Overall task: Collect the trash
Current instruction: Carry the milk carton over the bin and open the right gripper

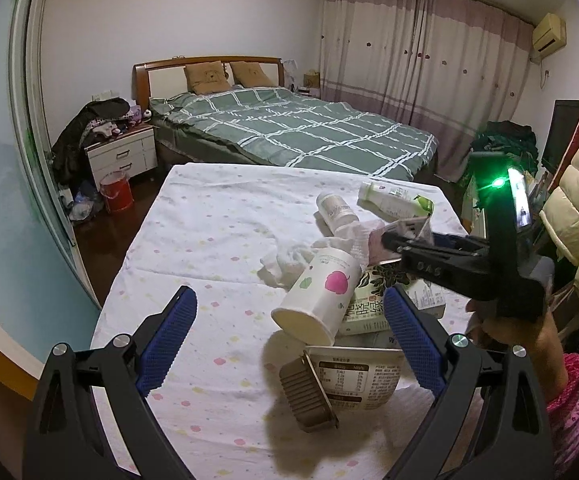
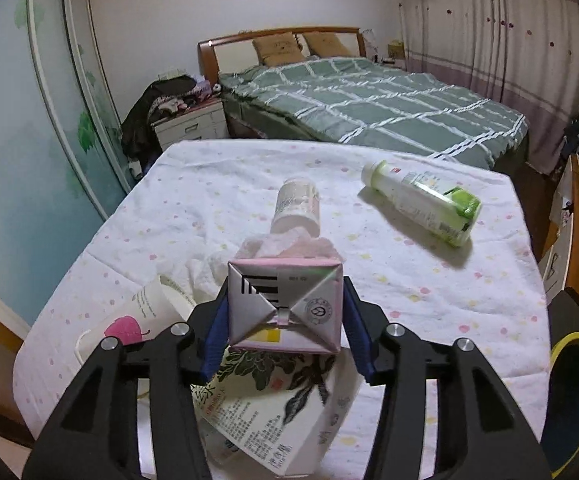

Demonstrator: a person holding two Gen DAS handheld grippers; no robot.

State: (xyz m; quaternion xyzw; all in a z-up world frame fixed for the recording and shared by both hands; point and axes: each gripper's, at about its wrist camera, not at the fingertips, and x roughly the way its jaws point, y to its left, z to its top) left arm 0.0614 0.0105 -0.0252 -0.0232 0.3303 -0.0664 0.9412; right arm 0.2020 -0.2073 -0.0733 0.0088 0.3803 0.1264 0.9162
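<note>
Trash lies on a table under a dotted white cloth [image 1: 209, 232]. My left gripper [image 1: 289, 340] is open above a paper cup with a pink apple print [image 1: 317, 296], which lies on its side, and a carton with a nutrition label [image 1: 353, 376]. My right gripper [image 2: 285, 332] is shut on a small pink carton [image 2: 285, 304], held above a white box with leaf prints [image 2: 273, 408]. Crumpled tissue [image 2: 285, 244], a small white bottle [image 2: 295, 208] and a green-and-white bottle [image 2: 421, 204] lie beyond. In the left wrist view the right gripper [image 1: 393, 244] comes in from the right.
A bed with a green checked cover [image 1: 289, 132] stands behind the table. A red bucket [image 1: 116, 192] sits on the floor by a cluttered nightstand [image 1: 123, 152]. A dark bin with a yellow rim [image 2: 577, 400] is at the table's right. Sliding wardrobe doors [image 2: 29, 140] line the left.
</note>
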